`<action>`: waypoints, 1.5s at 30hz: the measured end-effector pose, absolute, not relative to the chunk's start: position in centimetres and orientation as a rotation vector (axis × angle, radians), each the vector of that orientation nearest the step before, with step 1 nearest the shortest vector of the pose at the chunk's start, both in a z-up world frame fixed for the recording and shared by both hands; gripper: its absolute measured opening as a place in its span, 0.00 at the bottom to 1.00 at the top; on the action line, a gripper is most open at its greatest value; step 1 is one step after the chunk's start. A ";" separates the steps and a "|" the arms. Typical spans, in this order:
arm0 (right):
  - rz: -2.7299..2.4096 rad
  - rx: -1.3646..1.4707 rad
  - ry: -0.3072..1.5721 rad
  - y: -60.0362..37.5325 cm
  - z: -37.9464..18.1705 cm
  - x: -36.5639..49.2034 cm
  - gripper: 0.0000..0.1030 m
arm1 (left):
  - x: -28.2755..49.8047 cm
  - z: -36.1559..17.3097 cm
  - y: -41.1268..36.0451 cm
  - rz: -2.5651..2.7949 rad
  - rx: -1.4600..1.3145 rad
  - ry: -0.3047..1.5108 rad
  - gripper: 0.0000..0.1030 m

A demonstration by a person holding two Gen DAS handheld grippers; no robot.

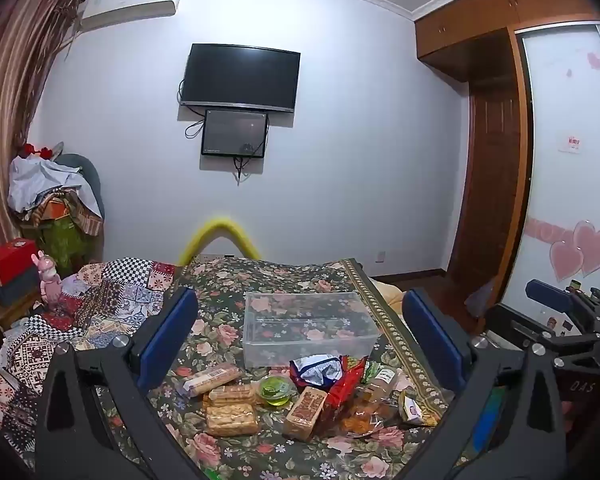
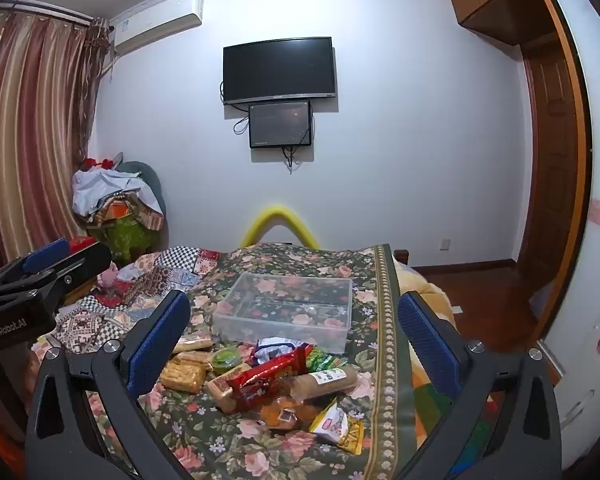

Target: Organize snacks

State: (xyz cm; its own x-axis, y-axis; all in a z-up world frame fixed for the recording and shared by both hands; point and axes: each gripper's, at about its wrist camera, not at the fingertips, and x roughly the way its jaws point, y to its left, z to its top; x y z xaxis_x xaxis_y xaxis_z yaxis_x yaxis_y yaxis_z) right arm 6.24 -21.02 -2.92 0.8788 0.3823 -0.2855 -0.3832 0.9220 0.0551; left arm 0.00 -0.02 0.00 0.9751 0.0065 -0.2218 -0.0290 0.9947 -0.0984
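Observation:
A pile of snacks [image 1: 292, 396] lies on the floral cloth [image 1: 260, 456]: biscuit packs [image 1: 232, 420], a green jelly cup [image 1: 276, 390], a red bag [image 1: 346, 384], a blue-white packet [image 1: 316, 368]. Behind it stands an empty clear plastic box [image 1: 308, 326]. My left gripper [image 1: 300, 332] is open and empty, held above the pile. In the right wrist view the pile [image 2: 268, 380] and the box [image 2: 288, 308] show again, with my right gripper [image 2: 294, 328] open and empty above them. The left gripper [image 2: 40, 268] shows at the left there.
A patchwork quilt [image 1: 100, 300] with a pink toy [image 1: 50, 280] lies left of the cloth. The right cloth edge [image 2: 392, 360] drops toward a wooden floor. A wardrobe [image 1: 496, 200] stands at the right. A yellow tube [image 1: 220, 236] sits behind the bed.

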 end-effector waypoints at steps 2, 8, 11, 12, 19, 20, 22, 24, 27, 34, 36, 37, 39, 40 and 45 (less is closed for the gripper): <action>0.400 -0.001 0.301 -21.0 -2.9 6.2 1.00 | -0.1 0.1 0.0 0.013 -0.100 0.218 1.00; 0.403 0.009 0.312 -21.1 -2.8 6.1 1.00 | 0.1 0.3 -0.6 0.025 -0.090 0.213 1.00; 0.401 0.012 0.313 -21.0 -2.7 6.3 1.00 | 0.0 0.6 0.1 0.015 -0.097 0.216 1.00; 0.401 0.012 0.312 -20.9 -2.8 6.3 1.00 | 0.0 0.7 0.2 0.014 -0.097 0.217 1.00; 0.400 0.025 0.310 -21.2 -2.6 6.1 1.00 | -0.1 0.0 -0.1 0.016 -0.094 0.211 1.00; 0.400 0.026 0.309 -21.3 -2.6 6.1 1.00 | -0.1 0.0 -0.1 0.016 -0.096 0.210 1.00; 0.400 0.026 0.309 -21.3 -2.7 6.1 1.00 | 0.0 -0.1 -0.1 0.016 -0.096 0.210 1.00; 0.400 0.028 0.307 -21.3 -2.7 6.1 1.00 | 0.0 -0.1 -0.1 0.016 -0.096 0.210 1.00; 0.399 0.028 0.306 -21.3 -2.6 6.0 1.00 | 0.0 -0.2 -0.2 0.015 -0.096 0.211 1.00; 0.401 0.025 0.302 -21.2 -2.3 6.0 1.00 | 0.0 -0.2 -0.2 0.012 -0.099 0.213 1.00; 0.401 0.026 0.303 -21.2 -2.2 6.0 1.00 | 0.0 -0.1 -0.1 0.012 -0.100 0.212 1.00; 0.402 0.027 0.301 -21.3 -2.2 5.8 1.00 | 0.0 -0.1 -0.2 0.011 -0.100 0.212 1.00; 0.402 0.029 0.299 -21.3 -2.1 5.8 1.00 | 0.0 -0.1 -0.2 0.010 -0.100 0.213 1.00; 0.401 0.029 0.297 -21.2 -2.1 5.7 1.00 | 0.0 -0.1 -0.2 0.008 -0.100 0.213 1.00; 0.399 0.029 0.293 -21.1 -2.0 5.6 1.00 | 0.0 -0.1 -0.2 0.005 -0.104 0.215 1.00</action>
State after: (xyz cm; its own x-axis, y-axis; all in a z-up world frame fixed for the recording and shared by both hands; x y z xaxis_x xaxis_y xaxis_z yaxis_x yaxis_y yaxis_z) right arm 5.60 -21.14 -2.00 0.8799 0.3872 -0.2755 -0.3787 0.9216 0.0856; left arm 0.01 -0.17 -0.10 0.9769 -0.0065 -0.2137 -0.0157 0.9946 -0.1022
